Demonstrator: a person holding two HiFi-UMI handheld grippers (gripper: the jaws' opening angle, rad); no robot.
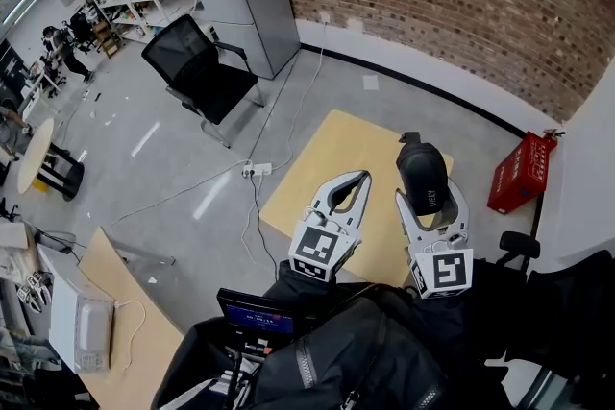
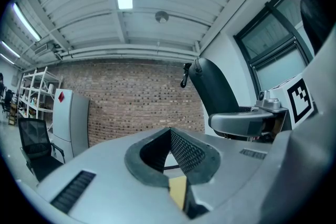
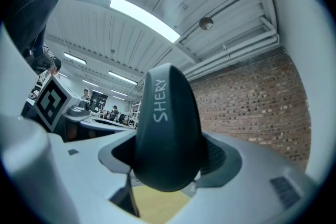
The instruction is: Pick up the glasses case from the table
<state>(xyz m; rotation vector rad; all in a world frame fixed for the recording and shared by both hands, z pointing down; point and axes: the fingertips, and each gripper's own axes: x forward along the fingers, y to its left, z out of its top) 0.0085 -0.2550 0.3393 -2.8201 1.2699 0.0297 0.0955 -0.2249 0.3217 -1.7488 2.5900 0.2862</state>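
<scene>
Glasses case (image 1: 423, 173) is sitting clamped at its near end between the jaws of the right gripper (image 1: 430, 206), with most of its length projecting forward over the tan table (image 1: 317, 149) and apparently off the surface. Shell is looking rigid, smooth and light; judging it slippery, so a hold across the broad middle would be resisting tilt better than this end hold. Left gripper (image 1: 352, 180) is hanging just beside, jaws pressed together on nothing.
</scene>
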